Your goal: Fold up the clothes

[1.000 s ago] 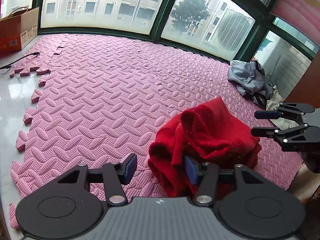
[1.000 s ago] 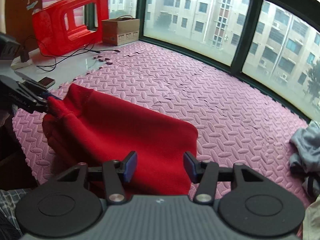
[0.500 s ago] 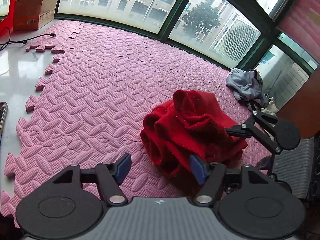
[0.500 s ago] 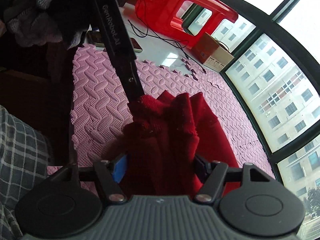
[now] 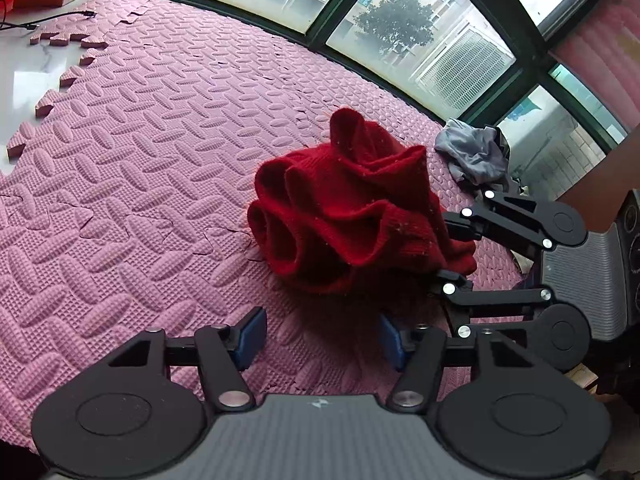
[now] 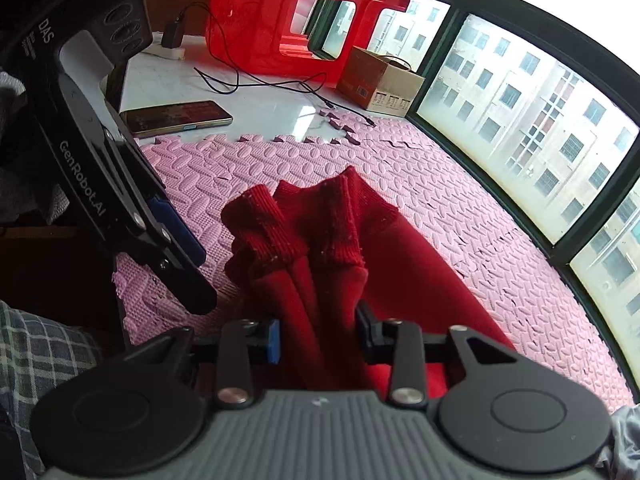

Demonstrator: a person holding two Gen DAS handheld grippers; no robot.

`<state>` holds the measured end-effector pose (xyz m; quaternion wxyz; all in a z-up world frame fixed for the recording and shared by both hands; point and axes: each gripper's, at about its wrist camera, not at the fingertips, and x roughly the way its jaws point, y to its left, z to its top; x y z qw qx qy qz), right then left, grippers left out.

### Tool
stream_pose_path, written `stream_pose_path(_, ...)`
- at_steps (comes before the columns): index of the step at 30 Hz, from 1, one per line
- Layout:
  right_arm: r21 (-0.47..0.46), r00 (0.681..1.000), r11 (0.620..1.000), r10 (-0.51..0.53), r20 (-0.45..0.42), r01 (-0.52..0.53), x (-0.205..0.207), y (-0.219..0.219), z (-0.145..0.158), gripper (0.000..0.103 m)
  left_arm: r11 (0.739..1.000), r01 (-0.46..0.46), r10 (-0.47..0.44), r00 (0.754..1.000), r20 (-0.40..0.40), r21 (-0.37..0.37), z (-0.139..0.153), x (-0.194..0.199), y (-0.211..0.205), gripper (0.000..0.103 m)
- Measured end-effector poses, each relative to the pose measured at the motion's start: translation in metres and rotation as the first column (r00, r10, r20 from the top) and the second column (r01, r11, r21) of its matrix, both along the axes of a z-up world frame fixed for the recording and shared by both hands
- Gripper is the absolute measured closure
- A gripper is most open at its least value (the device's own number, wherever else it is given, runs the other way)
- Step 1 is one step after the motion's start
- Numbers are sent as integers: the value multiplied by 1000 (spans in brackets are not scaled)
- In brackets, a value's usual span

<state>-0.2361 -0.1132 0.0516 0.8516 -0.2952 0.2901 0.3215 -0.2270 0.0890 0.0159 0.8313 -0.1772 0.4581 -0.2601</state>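
Red sweater (image 6: 320,264) sits bunched between the right gripper (image 6: 318,334)'s pads, which have just been closing and now pinch its gathered folds. Left gripper (image 5: 320,338) has been narrowing too, yet it's open over bare mat, the sweater just ahead of its tips. From the left wrist the garment is a ruffled heap on the pink foam mat (image 5: 132,184), with a grey garment (image 5: 472,156) beyond it near the window (image 5: 400,28). Only the right wrist shows a phone (image 6: 176,117), a cable (image 6: 256,80), a red stool (image 6: 296,24) and a cardboard box (image 6: 380,84) on white floor, left of the sweater.
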Motion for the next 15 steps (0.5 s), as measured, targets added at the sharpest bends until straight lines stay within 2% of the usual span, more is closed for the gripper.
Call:
stream_pose_path(4, 40, 1000, 999, -18, -21, 19, 4, -8, 3, 69, 998, -54, 53, 998, -23, -42, -1, 5, 13, 50)
stream_pose_path(9, 38, 1000, 999, -15, -10, 16, 2, -8, 2, 69, 979, -156, 142, 984, -108, -128, -9, 10, 34, 54)
stream_pose_path(11, 42, 1000, 999, -18, -8, 18, 2, -8, 2, 69, 973, -177, 156, 977, -143, -150, -13, 14, 35, 60)
stream_pose_path(15, 50, 999, 998, -37, -3, 37, 5, -10, 4, 70, 958, -212, 176, 966, -187, -194, -17, 21, 32, 61)
